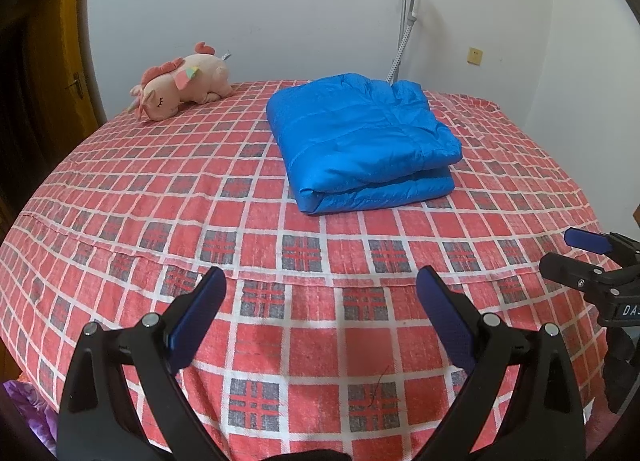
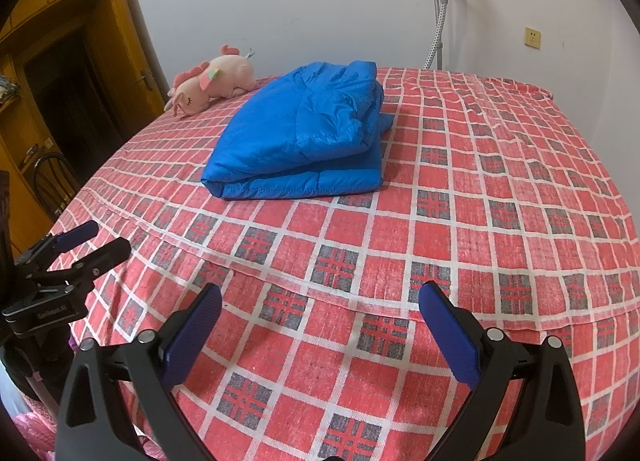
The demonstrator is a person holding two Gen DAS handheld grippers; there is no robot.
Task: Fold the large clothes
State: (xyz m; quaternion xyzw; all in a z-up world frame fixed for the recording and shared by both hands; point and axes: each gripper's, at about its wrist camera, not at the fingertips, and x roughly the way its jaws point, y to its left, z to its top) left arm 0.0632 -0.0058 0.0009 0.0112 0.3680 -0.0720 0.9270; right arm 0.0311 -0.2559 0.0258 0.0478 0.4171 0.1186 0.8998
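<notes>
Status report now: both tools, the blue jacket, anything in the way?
Left tool open, empty. Right tool open, empty. Blue jacket folded on bed. Plush toy apart, nothing blocking.

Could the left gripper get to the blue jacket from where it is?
Probably yes: the left gripper is open, and only bare bedspread lies between it and the folded jacket.

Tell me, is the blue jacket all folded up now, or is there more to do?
It looks done. The jacket lies on the bed as a neat folded bundle, doubled over with its edges roughly lined up. Nothing is in hand: the left gripper and right gripper are both open, empty and well back from it. No other clothes show, only a plush toy. At most, a little smoothing may remain.
</notes>
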